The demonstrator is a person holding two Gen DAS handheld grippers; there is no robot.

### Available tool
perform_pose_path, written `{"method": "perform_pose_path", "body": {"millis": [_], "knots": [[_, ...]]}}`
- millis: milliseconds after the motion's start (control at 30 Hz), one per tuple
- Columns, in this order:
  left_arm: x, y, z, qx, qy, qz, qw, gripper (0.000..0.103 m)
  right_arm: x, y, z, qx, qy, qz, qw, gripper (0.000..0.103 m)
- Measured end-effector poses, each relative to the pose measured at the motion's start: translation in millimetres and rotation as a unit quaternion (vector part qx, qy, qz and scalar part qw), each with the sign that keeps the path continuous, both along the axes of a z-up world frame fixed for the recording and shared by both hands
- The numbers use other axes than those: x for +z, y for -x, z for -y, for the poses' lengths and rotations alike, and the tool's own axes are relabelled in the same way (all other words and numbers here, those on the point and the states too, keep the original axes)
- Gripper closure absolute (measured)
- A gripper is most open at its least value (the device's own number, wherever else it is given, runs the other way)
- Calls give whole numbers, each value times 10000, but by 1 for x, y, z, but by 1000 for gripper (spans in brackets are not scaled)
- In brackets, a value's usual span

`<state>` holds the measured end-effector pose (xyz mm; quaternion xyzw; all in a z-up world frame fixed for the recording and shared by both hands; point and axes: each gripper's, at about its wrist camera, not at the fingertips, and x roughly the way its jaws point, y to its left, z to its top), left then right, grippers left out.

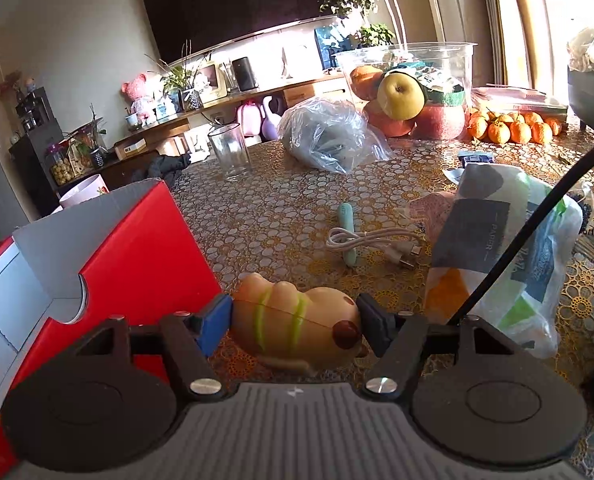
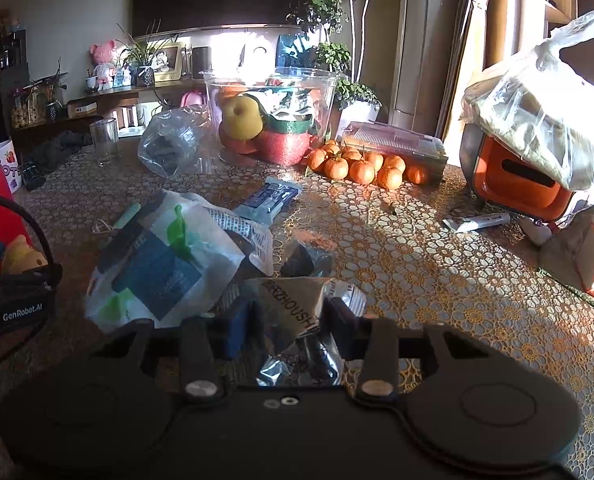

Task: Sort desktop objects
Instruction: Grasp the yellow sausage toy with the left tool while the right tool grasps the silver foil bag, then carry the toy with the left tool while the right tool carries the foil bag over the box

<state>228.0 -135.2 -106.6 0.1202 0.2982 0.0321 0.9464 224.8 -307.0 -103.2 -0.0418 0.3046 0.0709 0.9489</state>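
A yellow-orange plastic toy (image 1: 309, 320) with green stripes and a red spot lies on the patterned tablecloth beside a red box (image 1: 137, 248). My left gripper (image 1: 295, 320) is shut on it, one pad against each end. In the right wrist view a crumpled silver foil packet (image 2: 293, 304) with black lettering stands between the pads of my right gripper (image 2: 289, 328), which press on its sides. The same toy (image 2: 21, 258) shows at the far left there, in front of the left gripper's body.
A white cable (image 1: 377, 240) and mint stick (image 1: 345, 224) lie ahead, beside a tissue pack (image 1: 497, 248). Further back are a glass (image 1: 231, 152), plastic bag (image 1: 329, 136), fruit bowl (image 1: 463, 64) and tangerines (image 2: 361, 168). At right: an orange appliance (image 2: 517, 184) and a tube (image 2: 477, 222).
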Motion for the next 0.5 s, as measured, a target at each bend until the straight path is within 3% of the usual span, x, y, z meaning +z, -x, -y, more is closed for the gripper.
{"method": "perform_pose_path", "body": {"millis": [500], "knots": [[32, 30, 4, -316, 137, 32, 9994, 36, 35, 21, 8, -42, -167, 241, 9996, 62]]}}
